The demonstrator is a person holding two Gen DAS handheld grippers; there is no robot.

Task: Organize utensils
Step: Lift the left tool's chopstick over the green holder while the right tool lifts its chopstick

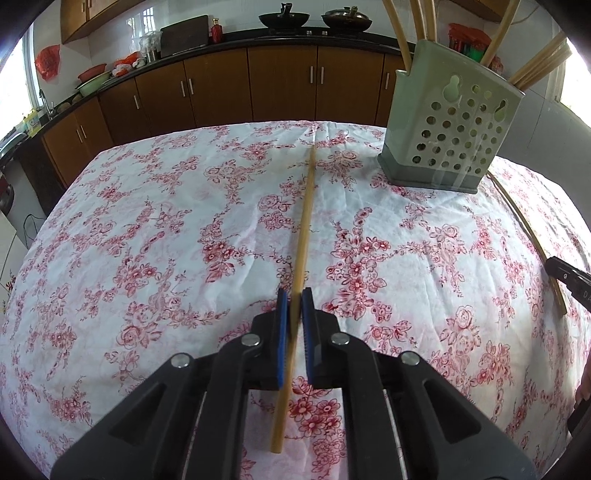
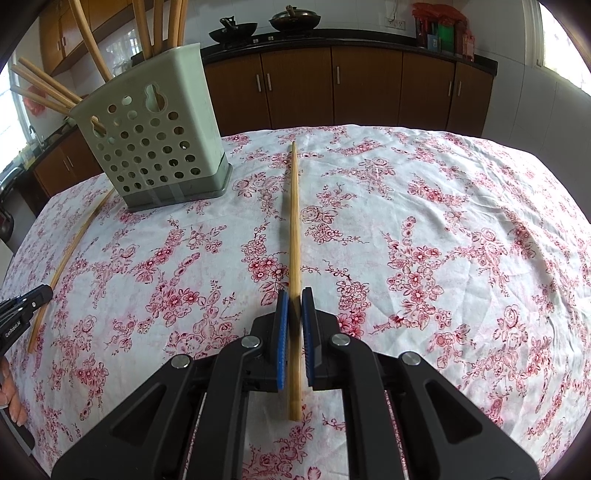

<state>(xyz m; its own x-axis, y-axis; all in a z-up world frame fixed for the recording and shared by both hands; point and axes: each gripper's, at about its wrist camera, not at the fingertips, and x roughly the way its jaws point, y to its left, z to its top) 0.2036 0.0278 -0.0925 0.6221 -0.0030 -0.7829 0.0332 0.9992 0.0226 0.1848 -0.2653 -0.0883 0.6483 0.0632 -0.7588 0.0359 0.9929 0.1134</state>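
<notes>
A kitchen with brown cabinets (image 1: 280, 85) along the far wall and a counter (image 2: 461, 229) covered by a white cloth with red flowers. Nearest in the left wrist view, the left gripper (image 1: 294, 306) pinches a bamboo chopstick (image 1: 301, 243) between its blue pads, the stick running away toward the far edge. In the right wrist view the right gripper (image 2: 294, 304) likewise has its blue pads pressed against a second chopstick (image 2: 294, 236), which points away from the camera. Farther back, between the two grippers, a pale green perforated utensil holder (image 1: 450, 129) stands on the cloth with more chopsticks (image 2: 147, 33) upright or leaning inside it.
</notes>
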